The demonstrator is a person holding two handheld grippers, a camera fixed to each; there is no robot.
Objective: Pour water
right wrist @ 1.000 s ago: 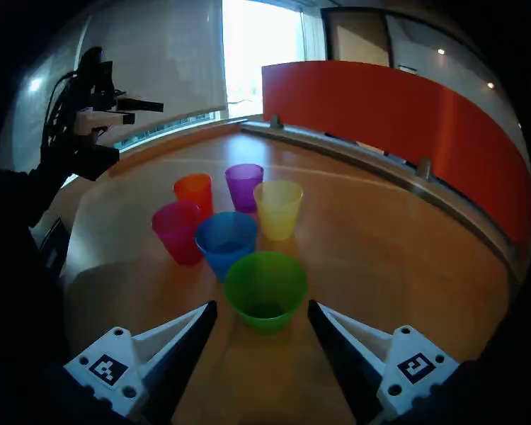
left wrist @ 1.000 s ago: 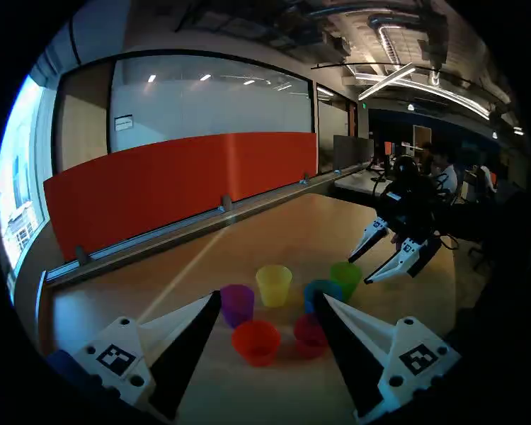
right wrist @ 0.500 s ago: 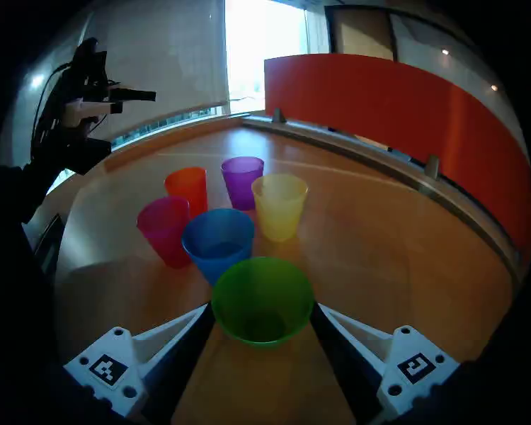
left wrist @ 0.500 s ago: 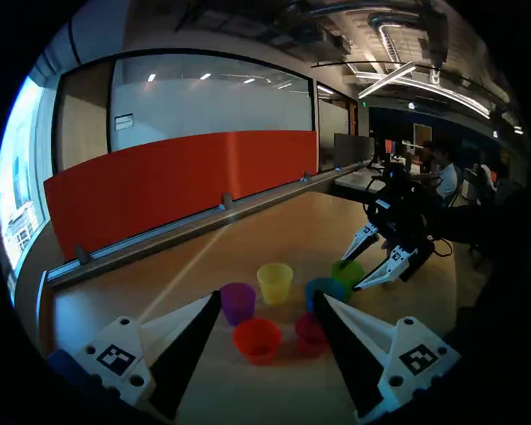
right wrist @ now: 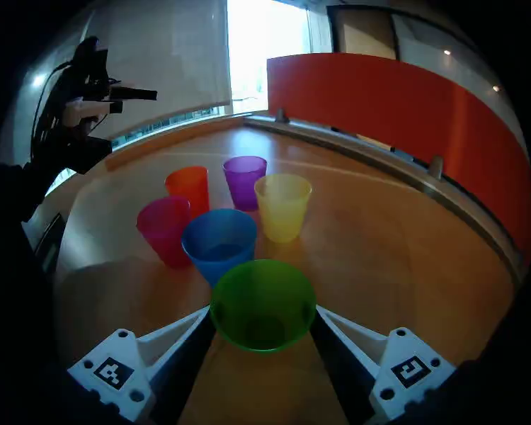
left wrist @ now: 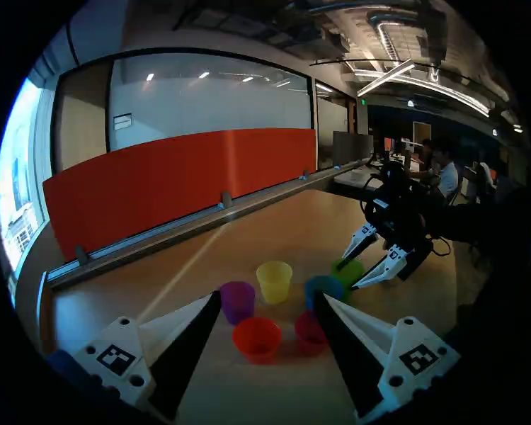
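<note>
Right gripper view: we see a translucent green cup (right wrist: 263, 322) on the wooden bench (right wrist: 393, 241), clasped between both fingers of our right tool (right wrist: 263, 312). A blue cup (right wrist: 219, 251) stands just behind it, a yellow cup (right wrist: 282, 205) beyond. Our left tool (left wrist: 265, 295) hangs released, well apart.

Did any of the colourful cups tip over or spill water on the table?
No, nothing stands out. All six cups stand upright, bunched together on the table, and no puddle shows. The right gripper has a finger on each side of the green cup.
</note>
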